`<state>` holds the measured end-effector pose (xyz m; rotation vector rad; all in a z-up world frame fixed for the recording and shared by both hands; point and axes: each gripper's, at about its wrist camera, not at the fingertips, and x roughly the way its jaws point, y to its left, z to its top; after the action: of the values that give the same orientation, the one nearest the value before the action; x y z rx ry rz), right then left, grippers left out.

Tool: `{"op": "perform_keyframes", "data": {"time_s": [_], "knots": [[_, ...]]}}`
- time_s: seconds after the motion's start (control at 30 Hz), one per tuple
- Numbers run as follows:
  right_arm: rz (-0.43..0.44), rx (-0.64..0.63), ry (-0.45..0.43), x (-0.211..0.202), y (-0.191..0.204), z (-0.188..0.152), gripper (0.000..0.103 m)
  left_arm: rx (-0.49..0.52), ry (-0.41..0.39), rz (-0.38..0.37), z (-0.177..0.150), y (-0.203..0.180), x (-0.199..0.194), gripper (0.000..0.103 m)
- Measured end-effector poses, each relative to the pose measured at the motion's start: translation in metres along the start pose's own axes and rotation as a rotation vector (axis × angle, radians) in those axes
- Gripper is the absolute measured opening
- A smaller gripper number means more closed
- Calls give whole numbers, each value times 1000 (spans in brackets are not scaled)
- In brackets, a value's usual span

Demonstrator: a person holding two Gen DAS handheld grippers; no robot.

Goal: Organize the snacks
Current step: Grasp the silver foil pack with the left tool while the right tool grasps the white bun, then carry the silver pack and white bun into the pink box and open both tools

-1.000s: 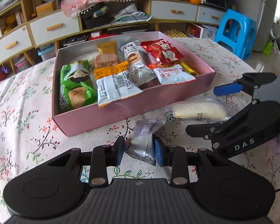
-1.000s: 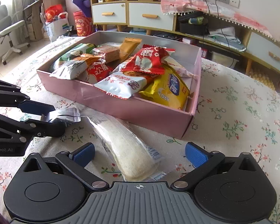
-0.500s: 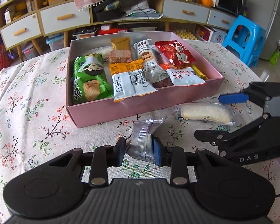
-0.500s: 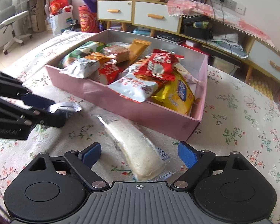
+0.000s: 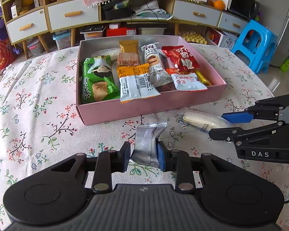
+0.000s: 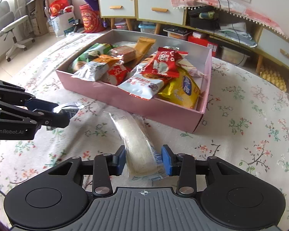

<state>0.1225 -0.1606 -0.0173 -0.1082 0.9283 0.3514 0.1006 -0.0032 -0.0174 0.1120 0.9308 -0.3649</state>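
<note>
Snacks: left tool clamps silver packet; right tool closing on clear-wrapped cake.

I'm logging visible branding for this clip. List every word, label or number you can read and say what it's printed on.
"DAS": on the side of the right gripper, seen from the left wrist camera.
"GenRobot.AI": on the side of the left gripper, seen from the right wrist camera.
Snack packets in the pink box: printed characters, logos and a barcode show, but too small or distorted to read reliably.
Clear bread wrapper: barcode label, unreadable.
Silver packet: no text visible.
</note>
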Motion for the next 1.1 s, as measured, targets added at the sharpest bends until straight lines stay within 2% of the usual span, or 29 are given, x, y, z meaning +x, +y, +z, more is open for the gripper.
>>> {"op": "perform_keyframes", "data": {"time_s": [0.37,0.53,0.83,1.1], "knots": [[27,152,101,-15,-7,1,31,-52,-13,-1,2,1,-18,27],[58,233,119,-27,-12,2,30,-69,-31,-5,2,3,-27,27],[131,366,61,-49,-21,12,30,-132,-97,-19,9,10,-41,27],[152,497,-78,-64,-29,29,29,-194,-186,-71,21,8,-36,27]]}}
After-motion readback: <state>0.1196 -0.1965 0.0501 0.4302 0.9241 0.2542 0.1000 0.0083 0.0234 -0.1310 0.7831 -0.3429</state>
